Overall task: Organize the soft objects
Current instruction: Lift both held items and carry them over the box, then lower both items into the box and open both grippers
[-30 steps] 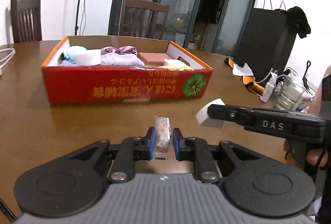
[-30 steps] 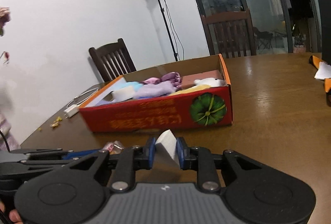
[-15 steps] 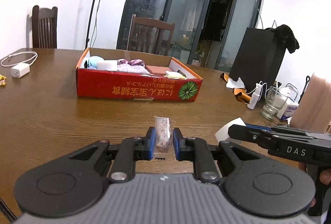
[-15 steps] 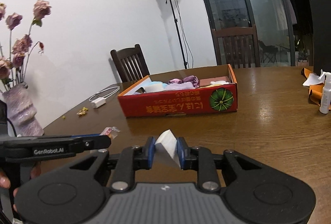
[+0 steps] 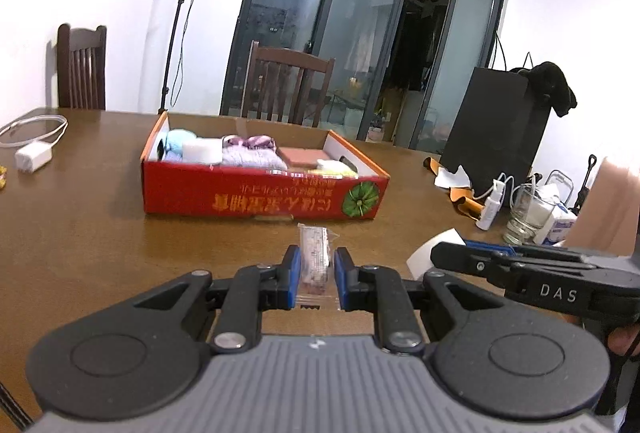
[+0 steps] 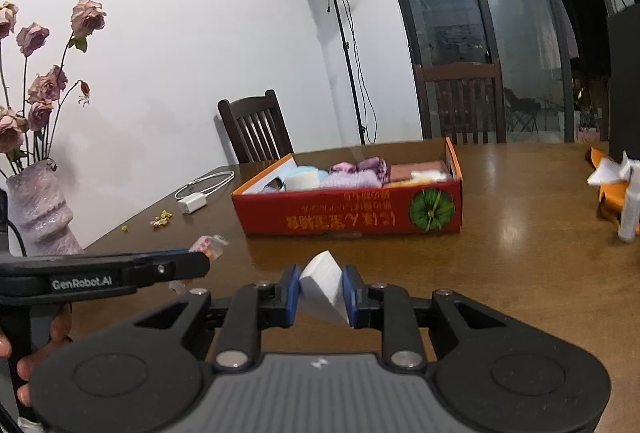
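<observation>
A red cardboard box (image 5: 260, 195) stands on the brown table; it also shows in the right wrist view (image 6: 348, 217). It holds soft items: a blue one, a white roll (image 5: 202, 151), purple cloths (image 5: 250, 151) and a pink pad. My left gripper (image 5: 316, 267) is shut on a small clear packet with a pinkish item (image 5: 314, 259), held above the table short of the box. My right gripper (image 6: 322, 287) is shut on a white sponge wedge (image 6: 324, 287), also short of the box. The left gripper's packet shows in the right wrist view (image 6: 208, 245).
A white charger and cable (image 5: 34, 153) lie at the far left. A glass (image 5: 526, 211), a spray bottle (image 5: 492, 205) and orange paper (image 5: 460, 193) sit at the right by a black box. A vase of roses (image 6: 36, 209) stands at the left edge. Chairs surround the table.
Both grippers have pulled back from the box and risen, each still holding its item. In the last half second they moved a little closer to the box again.
</observation>
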A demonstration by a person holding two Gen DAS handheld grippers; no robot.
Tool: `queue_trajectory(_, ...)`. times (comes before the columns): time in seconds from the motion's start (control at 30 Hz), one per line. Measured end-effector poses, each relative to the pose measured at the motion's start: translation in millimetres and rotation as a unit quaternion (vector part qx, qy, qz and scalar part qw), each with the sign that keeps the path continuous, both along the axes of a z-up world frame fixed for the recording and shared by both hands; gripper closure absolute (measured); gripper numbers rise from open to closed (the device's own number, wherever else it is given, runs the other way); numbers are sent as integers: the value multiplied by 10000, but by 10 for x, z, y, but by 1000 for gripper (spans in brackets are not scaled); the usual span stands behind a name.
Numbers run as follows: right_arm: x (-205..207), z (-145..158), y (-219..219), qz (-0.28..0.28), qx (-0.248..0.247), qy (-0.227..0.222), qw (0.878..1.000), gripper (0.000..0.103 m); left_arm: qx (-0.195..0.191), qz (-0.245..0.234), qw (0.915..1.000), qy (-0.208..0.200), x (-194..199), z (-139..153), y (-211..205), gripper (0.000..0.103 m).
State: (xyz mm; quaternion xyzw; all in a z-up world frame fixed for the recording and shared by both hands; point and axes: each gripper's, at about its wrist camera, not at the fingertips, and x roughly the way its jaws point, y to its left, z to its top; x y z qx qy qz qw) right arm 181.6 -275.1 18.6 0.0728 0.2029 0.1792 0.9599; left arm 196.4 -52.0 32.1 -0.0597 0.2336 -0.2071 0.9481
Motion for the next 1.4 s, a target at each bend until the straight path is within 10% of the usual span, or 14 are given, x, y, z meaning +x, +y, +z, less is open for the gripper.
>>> queue_trajectory(0.3, 878, 284, -90, 147, -61, -174, 9997, 80, 69, -137, 9998, -110, 996, 296, -195, 84)
queue_trajectory(0.83, 2916, 145, 22, 216, -366, 447, 9981, 79, -21, -262, 9955, 911, 3072, 113, -636, 84)
queue_trajectory(1.13, 3208, -114, 41, 94, -474, 801, 9956, 62, 153, -221, 9945, 1013, 3269, -152, -690, 68)
queue_trajectory(1.4, 3030, 193, -121, -129, -354, 558, 9977, 59, 235, -129, 9967, 770, 3025, 164, -554, 64)
